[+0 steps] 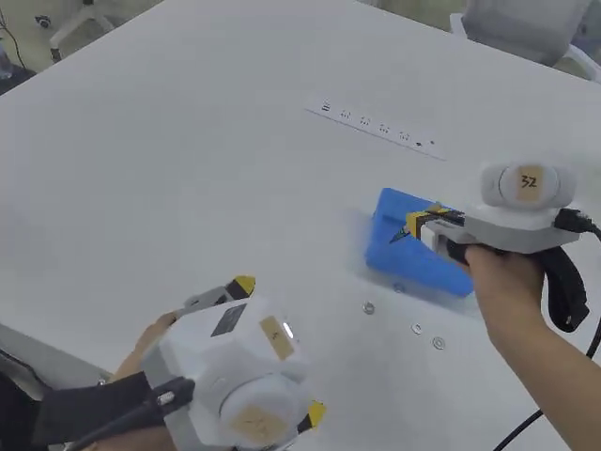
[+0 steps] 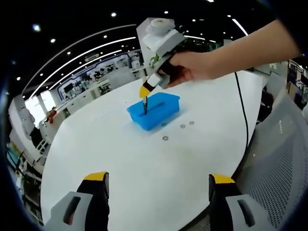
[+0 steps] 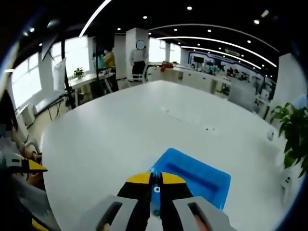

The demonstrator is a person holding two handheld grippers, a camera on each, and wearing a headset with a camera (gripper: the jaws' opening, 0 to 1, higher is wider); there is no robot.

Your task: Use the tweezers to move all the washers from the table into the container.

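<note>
A blue container (image 1: 413, 256) sits on the white table right of centre. My right gripper (image 1: 415, 226) hovers over it, shut on thin dark tweezers (image 2: 145, 103) whose tips point down into the container (image 2: 161, 110). In the right gripper view the jaws (image 3: 153, 179) press together on the tweezers (image 3: 154, 191) above the blue container (image 3: 195, 178). Three washers (image 1: 369, 308) (image 1: 417, 328) (image 1: 439, 344) lie on the table in front of the container; they also appear in the left gripper view (image 2: 165, 138) (image 2: 182, 126) (image 2: 191, 123). My left gripper (image 1: 279, 348) is near the front edge, open and holding nothing (image 2: 159, 179).
A row of sockets (image 1: 376, 124) is set into the white table (image 1: 188, 169) behind the container. A cable (image 2: 240, 101) trails from the right gripper. Chairs (image 1: 521, 23) stand past the far edge. People stand far off in the room (image 3: 138, 57).
</note>
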